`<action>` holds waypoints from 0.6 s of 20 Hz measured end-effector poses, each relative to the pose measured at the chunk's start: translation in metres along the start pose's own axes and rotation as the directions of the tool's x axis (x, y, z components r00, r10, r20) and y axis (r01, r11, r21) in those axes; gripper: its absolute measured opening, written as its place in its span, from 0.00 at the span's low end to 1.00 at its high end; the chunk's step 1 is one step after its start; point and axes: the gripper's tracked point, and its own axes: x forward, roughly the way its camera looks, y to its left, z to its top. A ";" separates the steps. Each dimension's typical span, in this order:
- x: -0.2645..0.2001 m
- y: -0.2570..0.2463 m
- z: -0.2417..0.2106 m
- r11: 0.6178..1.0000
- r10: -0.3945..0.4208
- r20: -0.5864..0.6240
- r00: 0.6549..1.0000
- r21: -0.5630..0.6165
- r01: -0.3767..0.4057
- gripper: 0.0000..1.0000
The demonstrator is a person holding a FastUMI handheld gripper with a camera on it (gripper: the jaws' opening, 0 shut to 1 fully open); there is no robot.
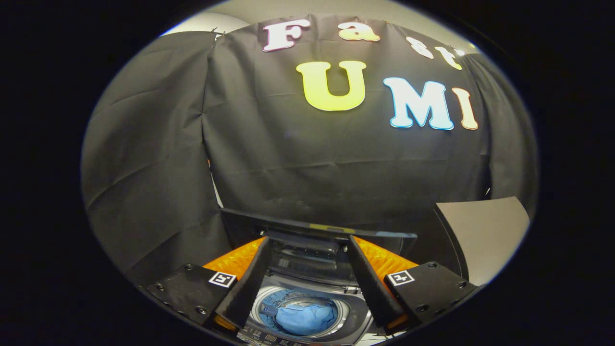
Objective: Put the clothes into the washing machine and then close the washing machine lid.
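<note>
I'm working in a staged recording booth, walled with draped black cloth (pixel 307 158), where a small washing machine (pixel 307 288) stands in for a laundry.

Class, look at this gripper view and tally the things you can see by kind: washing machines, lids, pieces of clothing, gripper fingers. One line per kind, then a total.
Washing machine: 1
Lid, standing open: 1
Blue clothes in the drum: 1 bundle
Fingers of the open gripper, apart above the drum: 2
Total: 5
</note>
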 end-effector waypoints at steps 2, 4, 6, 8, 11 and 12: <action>0.008 -0.009 0.011 1.000 -0.016 0.003 1.000 -0.008 0.016 0.98; 0.019 -0.013 0.020 1.000 -0.025 0.005 1.000 -0.010 0.025 0.98; 0.033 -0.017 0.029 0.999 -0.033 0.002 0.999 0.002 0.033 0.98; 0.049 -0.020 0.035 0.998 -0.039 -0.005 0.999 0.048 0.039 0.98; 0.074 -0.022 0.041 0.992 -0.059 -0.032 0.998 0.106 0.062 0.98; 0.082 -0.023 0.042 0.992 -0.067 -0.040 0.997 0.107 0.071 0.98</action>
